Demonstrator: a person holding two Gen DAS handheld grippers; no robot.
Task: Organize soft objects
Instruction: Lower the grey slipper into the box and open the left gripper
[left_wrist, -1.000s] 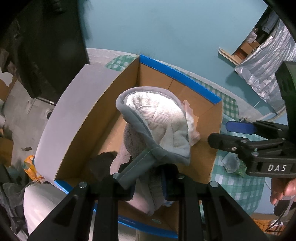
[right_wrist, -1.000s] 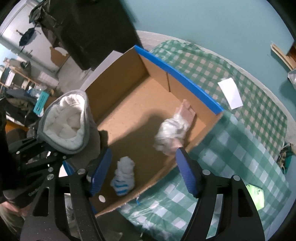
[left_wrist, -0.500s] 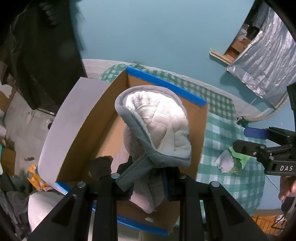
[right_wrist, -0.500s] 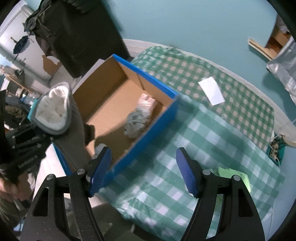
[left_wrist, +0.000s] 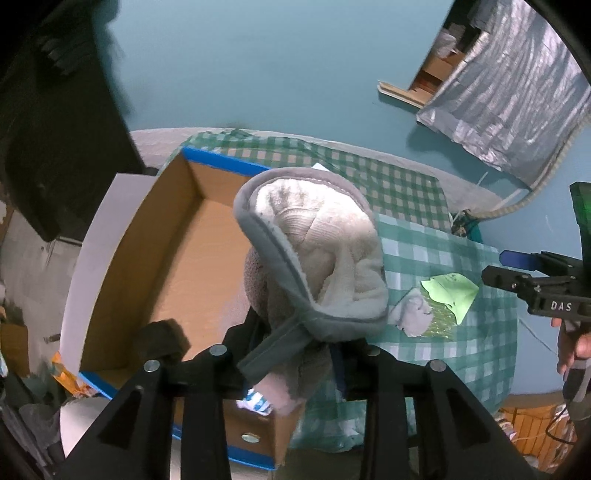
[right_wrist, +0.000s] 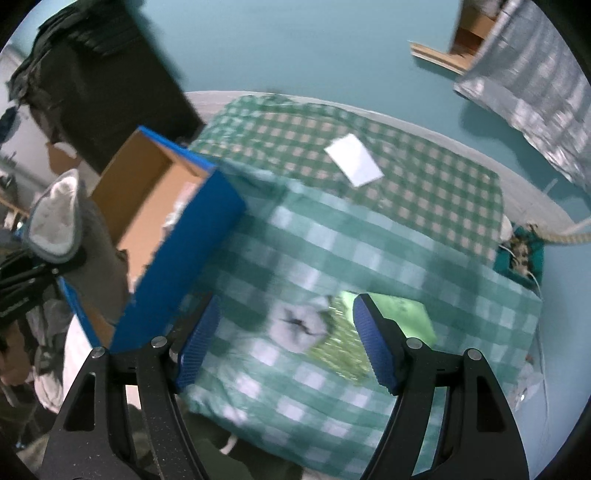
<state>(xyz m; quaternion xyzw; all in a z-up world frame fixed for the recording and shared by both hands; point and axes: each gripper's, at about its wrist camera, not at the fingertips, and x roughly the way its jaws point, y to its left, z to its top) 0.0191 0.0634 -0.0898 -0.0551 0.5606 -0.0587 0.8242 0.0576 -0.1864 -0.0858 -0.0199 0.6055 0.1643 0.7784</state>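
Observation:
My left gripper (left_wrist: 291, 354) is shut on a grey slipper with white fleece lining (left_wrist: 317, 254) and holds it upright above the near end of an open cardboard box with blue edges (left_wrist: 159, 251). The slipper also shows at the far left of the right wrist view (right_wrist: 55, 218), beside the box (right_wrist: 177, 236). My right gripper (right_wrist: 286, 341) is open and empty above a small grey-white soft item (right_wrist: 299, 326) lying by a green packet (right_wrist: 391, 319) on the checked cloth. That item also shows in the left wrist view (left_wrist: 412, 314).
A green checked cloth (right_wrist: 406, 206) covers the table, with a white paper (right_wrist: 352, 164) on its far part. A blue-striped white sock (left_wrist: 256, 400) lies in the box's near corner. A teal wall is behind. Dark clutter stands at the left.
My right gripper has swung right, away from the box, to above the grey-white item on the cloth. My left gripper still holds the slipper and the view has shifted right.

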